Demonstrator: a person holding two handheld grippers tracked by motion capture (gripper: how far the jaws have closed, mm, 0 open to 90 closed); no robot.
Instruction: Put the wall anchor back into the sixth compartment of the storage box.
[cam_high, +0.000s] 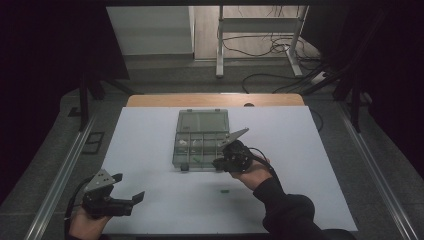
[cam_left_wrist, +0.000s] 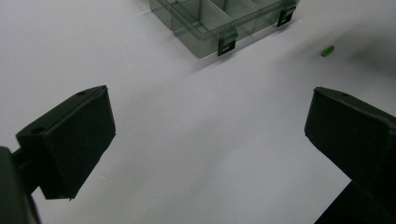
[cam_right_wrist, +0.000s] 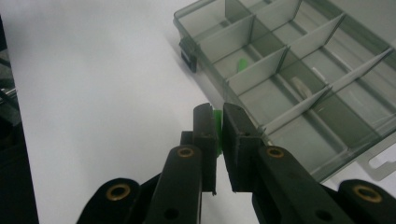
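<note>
Jaws of our right gripper (cam_right_wrist: 218, 122) pinch a small green piece (cam_right_wrist: 217, 116) just at the near rim of the clear compartment box (cam_right_wrist: 303, 79), which lies open on the white table (cam_high: 150, 150). Our left gripper (cam_high: 131, 187) hangs spread wide and empty near the table's front-left; another green piece (cam_left_wrist: 328, 51) lies loose beside the box.

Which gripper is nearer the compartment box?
Right. The right gripper is at the near right corner of the compartment box, fingers shut on a small green piece. The left gripper sits open near the table's front left, well clear of it.
</note>
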